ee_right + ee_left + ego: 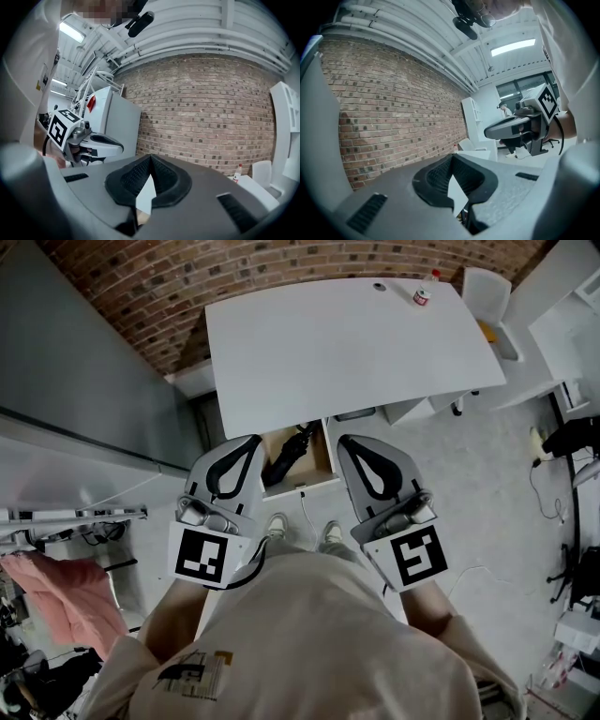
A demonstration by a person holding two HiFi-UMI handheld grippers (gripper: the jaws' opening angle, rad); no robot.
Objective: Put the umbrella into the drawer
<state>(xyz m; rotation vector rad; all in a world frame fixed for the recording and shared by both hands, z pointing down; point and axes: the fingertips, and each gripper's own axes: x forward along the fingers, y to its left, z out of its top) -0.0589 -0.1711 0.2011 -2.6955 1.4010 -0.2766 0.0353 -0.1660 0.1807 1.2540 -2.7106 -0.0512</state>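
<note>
Brick wall: was seen at eleven o'clock of the head view, behind the table.
White table: was set at twelve o'clock.
Wooden drawer: was found open at the table's six o'clock edge, between the two grippers' tips.
Left gripper: was held at eight o'clock of the drawer, jaws clenched together on nothing.
Right gripper: was held at four o'clock of the drawer, jaws likewise clenched, nothing gripped.
Black umbrella: was laid folded inside the drawer, slanted from one o'clock to seven o'clock.
Bottle: was stood at the table's one o'clock corner.
</note>
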